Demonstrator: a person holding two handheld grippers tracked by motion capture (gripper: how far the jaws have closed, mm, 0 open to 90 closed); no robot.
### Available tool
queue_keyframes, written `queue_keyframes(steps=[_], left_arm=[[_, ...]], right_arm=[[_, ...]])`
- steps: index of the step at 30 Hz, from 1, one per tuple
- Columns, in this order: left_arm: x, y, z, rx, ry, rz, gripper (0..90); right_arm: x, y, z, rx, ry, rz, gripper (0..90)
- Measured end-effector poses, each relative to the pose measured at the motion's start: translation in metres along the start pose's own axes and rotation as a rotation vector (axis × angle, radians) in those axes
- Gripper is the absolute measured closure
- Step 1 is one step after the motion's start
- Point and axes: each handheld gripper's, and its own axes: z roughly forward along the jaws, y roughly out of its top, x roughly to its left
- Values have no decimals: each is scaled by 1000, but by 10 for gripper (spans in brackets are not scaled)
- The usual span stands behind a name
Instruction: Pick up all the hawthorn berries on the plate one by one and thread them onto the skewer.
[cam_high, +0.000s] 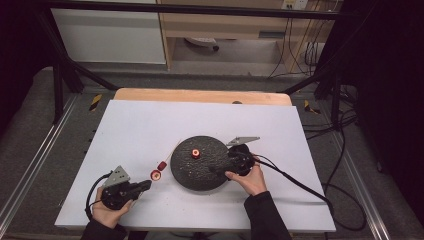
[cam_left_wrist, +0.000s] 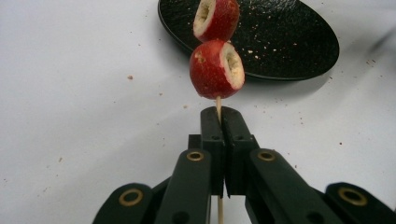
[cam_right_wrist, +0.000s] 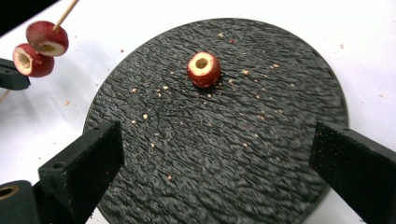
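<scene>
While the left gripper (cam_left_wrist: 218, 116) clenches its jaws on a skewer (cam_left_wrist: 218, 103) carrying two hawthorn pieces (cam_left_wrist: 215, 70), the right gripper (cam_right_wrist: 217, 154) hangs released over the black plate (cam_right_wrist: 261, 154); next, I judge, it grasps the lone piece (cam_right_wrist: 203, 69) at twelve o'clock.

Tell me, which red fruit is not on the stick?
The red fruit sitting alone on the black plate, hole facing up. The other two fruits are threaded on the stick that the left tool pinches.
</scene>
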Motion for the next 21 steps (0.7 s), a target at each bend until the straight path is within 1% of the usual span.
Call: queue_keyframes(steps=[3, 5, 7, 11, 12, 15, 19, 21], left_arm=[[1, -1, -2, 2, 1, 0, 881], [2, -2, -2, 7, 7, 2, 880], [3, -2, -3, 11, 11, 5, 881], [4, -2, -4, 13, 13, 4, 881], [4, -2, -4, 13, 13, 4, 881], [4, -2, -4, 14, 14, 2, 881], [4, -2, -3, 15, 13, 3, 881], [4, -2, -3, 15, 14, 2, 881]], right_arm=[[5, 10, 6, 38, 6, -24, 57], [7, 17, 10, 64, -1, -37, 59], [10, 24, 13, 89, -2, -41, 65], [12, 37, 22, 123, -24, -62, 79], [13, 41, 25, 140, -29, -66, 89], [15, 48, 32, 169, -43, -71, 106], [16, 55, 44, 191, -46, -78, 144], [15, 58, 49, 199, -51, -64, 167]])
